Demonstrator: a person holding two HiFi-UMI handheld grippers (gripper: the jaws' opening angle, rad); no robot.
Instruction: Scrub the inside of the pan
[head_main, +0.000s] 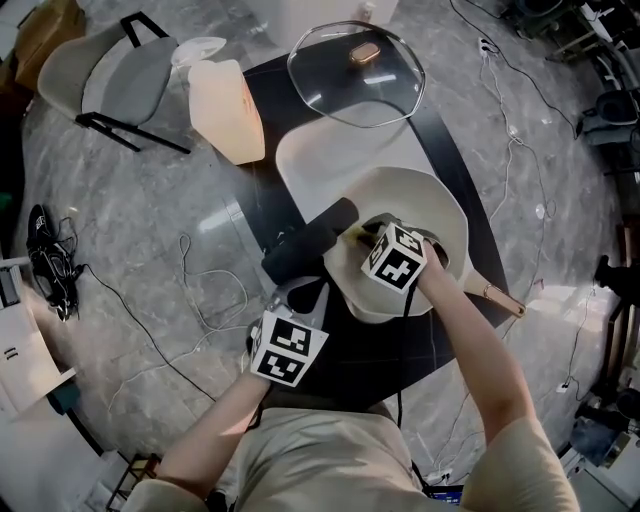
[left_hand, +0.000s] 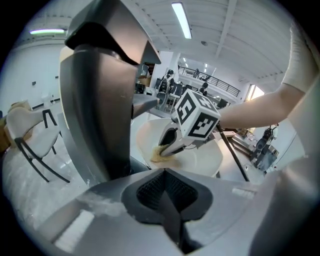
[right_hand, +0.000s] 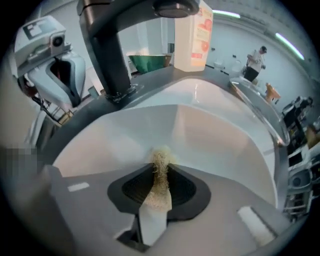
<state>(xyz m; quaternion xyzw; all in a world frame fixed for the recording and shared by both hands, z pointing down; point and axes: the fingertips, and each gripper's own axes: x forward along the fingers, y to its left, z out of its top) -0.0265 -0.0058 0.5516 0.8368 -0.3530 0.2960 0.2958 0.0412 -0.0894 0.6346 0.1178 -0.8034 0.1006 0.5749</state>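
Note:
A cream pan sits on the black table, its black handle pointing toward me on the left. Inside the pan, my right gripper is shut on a yellowish scrub pad, whose frayed end presses against the pan's inner wall. My left gripper is at the near end of the handle. In the left gripper view its jaws look shut with nothing visible between them, and the handle rises right beside the left jaw.
A glass lid lies at the table's far end. Beside it lies a pale bottle. A white board sits beyond the pan. A wooden handle sticks out at the pan's right. A chair and cables are on the floor at left.

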